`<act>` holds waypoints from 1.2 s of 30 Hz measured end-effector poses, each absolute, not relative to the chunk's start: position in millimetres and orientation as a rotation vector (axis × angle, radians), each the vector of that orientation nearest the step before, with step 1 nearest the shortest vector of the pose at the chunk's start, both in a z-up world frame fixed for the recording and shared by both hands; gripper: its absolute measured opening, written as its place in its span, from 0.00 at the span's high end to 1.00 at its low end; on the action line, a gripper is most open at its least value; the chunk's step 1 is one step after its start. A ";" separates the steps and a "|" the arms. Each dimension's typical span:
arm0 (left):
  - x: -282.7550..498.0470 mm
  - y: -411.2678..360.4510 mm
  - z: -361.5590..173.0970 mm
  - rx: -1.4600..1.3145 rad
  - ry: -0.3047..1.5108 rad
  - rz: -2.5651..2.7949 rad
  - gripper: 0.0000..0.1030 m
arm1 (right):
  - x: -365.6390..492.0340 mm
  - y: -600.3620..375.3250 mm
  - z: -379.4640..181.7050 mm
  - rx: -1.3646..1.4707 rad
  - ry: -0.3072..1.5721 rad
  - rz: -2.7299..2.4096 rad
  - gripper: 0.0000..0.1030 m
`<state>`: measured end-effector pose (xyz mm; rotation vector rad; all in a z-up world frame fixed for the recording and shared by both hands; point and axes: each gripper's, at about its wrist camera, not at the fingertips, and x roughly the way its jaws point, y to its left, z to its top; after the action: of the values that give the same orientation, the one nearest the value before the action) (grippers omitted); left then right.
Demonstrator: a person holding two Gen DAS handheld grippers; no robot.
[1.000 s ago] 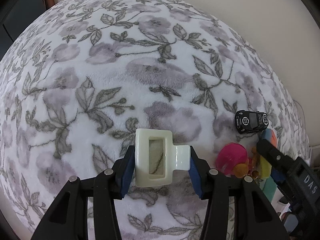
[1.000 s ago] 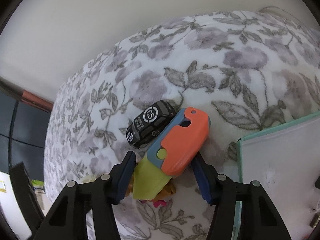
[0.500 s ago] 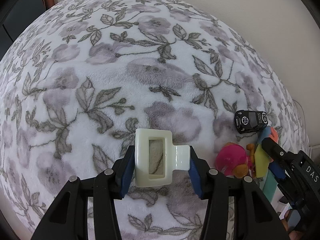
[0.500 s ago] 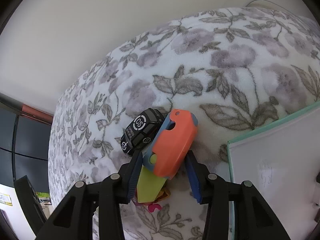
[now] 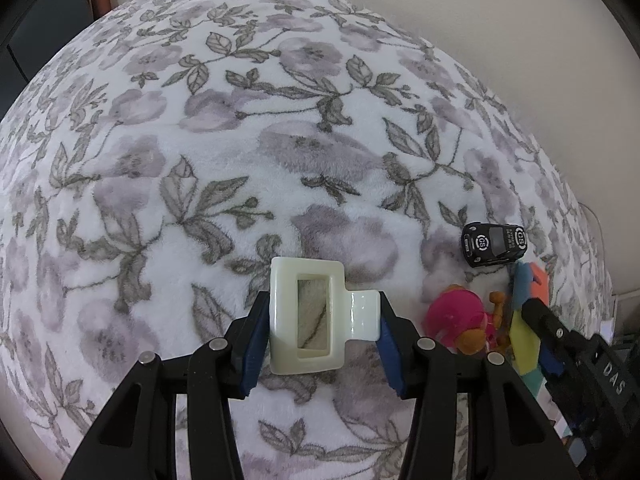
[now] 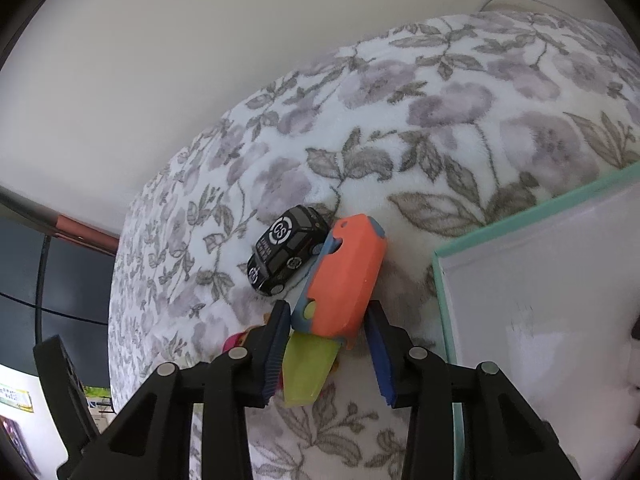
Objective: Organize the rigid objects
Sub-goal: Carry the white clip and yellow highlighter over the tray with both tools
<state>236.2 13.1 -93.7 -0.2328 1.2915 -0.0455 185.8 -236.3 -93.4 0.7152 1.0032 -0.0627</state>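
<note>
My left gripper (image 5: 320,320) is shut on a cream plastic clip (image 5: 306,268) with a rectangular window, held just over the floral blanket (image 5: 200,140). My right gripper (image 6: 327,320) has its jaws closing on a toy knife (image 6: 344,280) with an orange handle and a yellow-green blade. Both pads touch the handle's sides. In the left wrist view the same toy knife (image 5: 524,332) stands on edge between the right gripper's fingers (image 5: 538,316). A black toy car (image 6: 286,254) lies right beside the knife's far end, on its left.
A pink and orange toy (image 5: 454,318) lies on the blanket between the two grippers, next to the black car (image 5: 494,242). A white box with a teal rim (image 6: 444,280) sits to the right of the right gripper. A pale wall runs behind the bed.
The right gripper's jaws have drawn in from well apart until they meet the toy knife, which has tipped up onto its edge. The left gripper and its cream clip have not moved.
</note>
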 end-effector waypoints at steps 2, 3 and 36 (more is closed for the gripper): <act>233.5 12.5 -87.9 -0.227 1.281 -0.046 0.51 | 177.0 -236.1 -88.7 0.729 0.987 -0.051 0.67; 231.1 11.6 -82.9 -0.221 1.272 -0.047 0.51 | 174.5 -236.1 -87.4 0.735 0.983 -0.045 0.72; 98.1 -74.7 28.2 -0.060 1.057 -0.252 0.50 | -9.2 -281.3 6.5 0.791 0.739 -0.166 0.80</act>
<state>98.1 -74.7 28.2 -0.0600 1.0573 -0.2522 -9.2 -281.3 6.5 0.7914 0.7388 -0.1657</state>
